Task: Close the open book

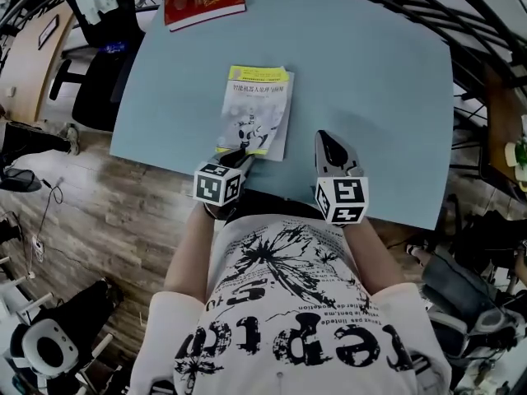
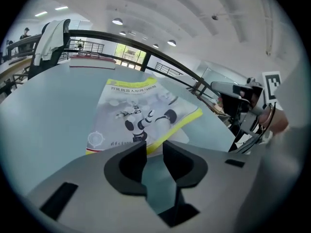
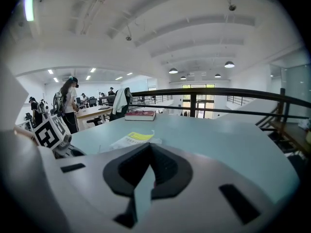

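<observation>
The book [image 1: 257, 109] lies flat on the light blue table [image 1: 379, 89] with its white and yellow cover up, a robot figure printed on it. In the left gripper view the book [image 2: 141, 110] fills the middle, its yellow edge just past the jaws. My left gripper [image 1: 240, 156] sits at the book's near edge, and its jaws [image 2: 154, 148] stand open with a gap and nothing pressed between the pads. My right gripper [image 1: 329, 144] hovers to the right of the book over bare table; its jaws [image 3: 148, 147] are shut and empty. The book [image 3: 131, 139] shows small at the left there.
A red book [image 1: 204, 0] lies closed at the table's far left corner. The table's near edge runs just in front of the person's body. Chairs and a railing stand beyond the far edge, and people stand at desks in the background.
</observation>
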